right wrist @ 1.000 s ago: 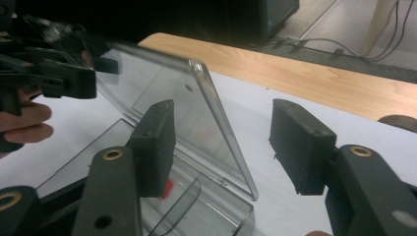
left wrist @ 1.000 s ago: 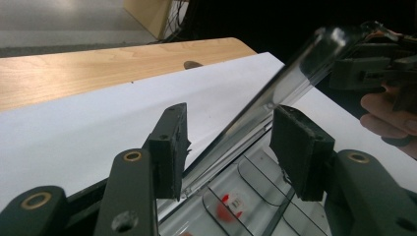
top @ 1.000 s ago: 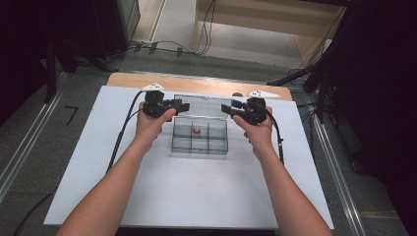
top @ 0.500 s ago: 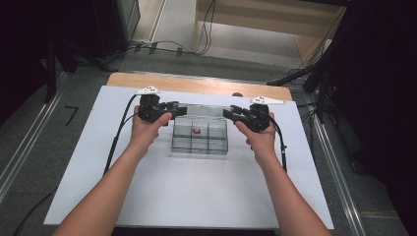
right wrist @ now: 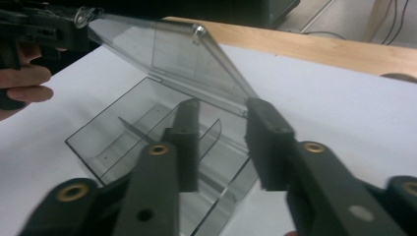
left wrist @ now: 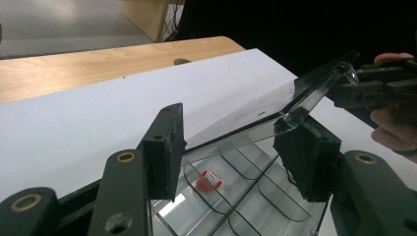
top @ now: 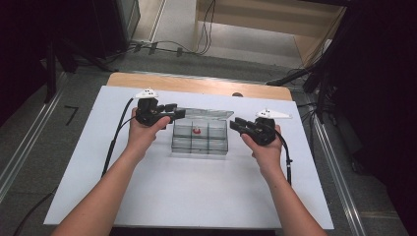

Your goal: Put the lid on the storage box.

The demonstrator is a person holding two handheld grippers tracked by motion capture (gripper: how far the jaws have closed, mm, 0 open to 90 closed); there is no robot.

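A clear plastic compartment box (top: 200, 136) with thin dividers sits on the white table cover (top: 196, 196), a little beyond its middle, between the two hands; its transparent hinged lid (top: 204, 113) stands raised and tilted along the far side; a small red and white piece (top: 196, 131) lies in a middle compartment of the far row. The left gripper (top: 173, 112) is at the lid's left end; in the left gripper view its jaws stand spread on either side of the lid's corner (left wrist: 295, 115), one pad just at the edge, though whether it presses I cannot tell. The right gripper (top: 235, 124) is just beside the box's right end; its jaws have just been closing, yet in the right gripper view they are apart, framing the box's near wall (right wrist: 221, 147), pinching nothing. A wooden tabletop strip (top: 196, 84) shows beyond the cover.
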